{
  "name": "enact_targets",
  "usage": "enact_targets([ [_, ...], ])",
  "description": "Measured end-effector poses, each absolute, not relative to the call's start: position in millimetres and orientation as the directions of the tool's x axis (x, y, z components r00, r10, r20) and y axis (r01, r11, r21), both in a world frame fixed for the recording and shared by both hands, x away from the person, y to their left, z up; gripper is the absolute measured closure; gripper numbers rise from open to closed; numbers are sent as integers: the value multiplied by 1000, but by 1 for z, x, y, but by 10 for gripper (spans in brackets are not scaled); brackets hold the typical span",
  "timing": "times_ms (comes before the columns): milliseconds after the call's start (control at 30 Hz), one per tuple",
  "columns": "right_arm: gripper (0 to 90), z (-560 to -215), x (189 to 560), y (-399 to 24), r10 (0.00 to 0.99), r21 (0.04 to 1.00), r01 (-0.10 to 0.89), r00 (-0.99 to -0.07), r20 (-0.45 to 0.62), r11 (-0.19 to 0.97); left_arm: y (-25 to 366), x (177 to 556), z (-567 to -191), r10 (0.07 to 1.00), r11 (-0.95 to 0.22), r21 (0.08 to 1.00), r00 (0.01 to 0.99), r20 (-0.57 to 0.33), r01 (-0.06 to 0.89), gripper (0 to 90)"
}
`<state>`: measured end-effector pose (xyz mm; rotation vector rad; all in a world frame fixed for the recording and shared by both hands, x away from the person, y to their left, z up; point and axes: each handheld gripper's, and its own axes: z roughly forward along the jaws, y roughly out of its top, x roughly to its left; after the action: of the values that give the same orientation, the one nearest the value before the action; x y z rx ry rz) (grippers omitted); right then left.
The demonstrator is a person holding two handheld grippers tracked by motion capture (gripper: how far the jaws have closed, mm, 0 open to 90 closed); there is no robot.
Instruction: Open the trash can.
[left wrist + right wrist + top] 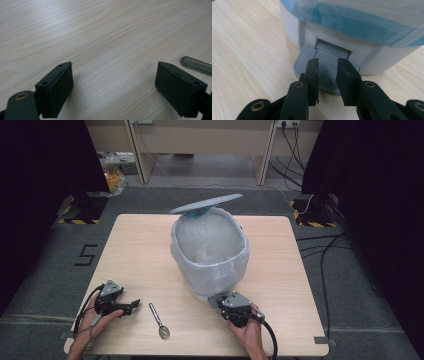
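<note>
Right gripper view: right gripper (327, 67) pressing bin pedal (322, 72), jaws nearly together, gripping nothing. Lid (206, 203) up on lined bin (210, 252). Left gripper (113, 85) spread wide beside spoon (159, 320); probably grasping next.

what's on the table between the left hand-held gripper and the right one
A spoon lies there on the table, nearer the left hand-held gripper than the right hand-held gripper. The rest is bare wood, as the high view shows.
</note>
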<state>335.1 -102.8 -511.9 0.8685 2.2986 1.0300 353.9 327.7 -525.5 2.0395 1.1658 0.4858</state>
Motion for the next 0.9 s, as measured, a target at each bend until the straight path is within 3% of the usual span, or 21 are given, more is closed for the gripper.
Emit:
enact_targets([
  [200, 710, -512, 335, -103, 708, 779, 353, -688, -159, 518, 328, 352, -523, 849, -324, 770, 528, -20, 549, 161],
  [500, 710, -512, 335, -103, 708, 778, 355, -688, -158, 518, 321, 341, -503, 794, -289, 828, 603, -74, 481, 160],
  [900, 710, -512, 335, -103, 709, 778, 355, -688, -159, 519, 299, 330, -502, 697, -375, 830, 716, -41, 413, 159],
])
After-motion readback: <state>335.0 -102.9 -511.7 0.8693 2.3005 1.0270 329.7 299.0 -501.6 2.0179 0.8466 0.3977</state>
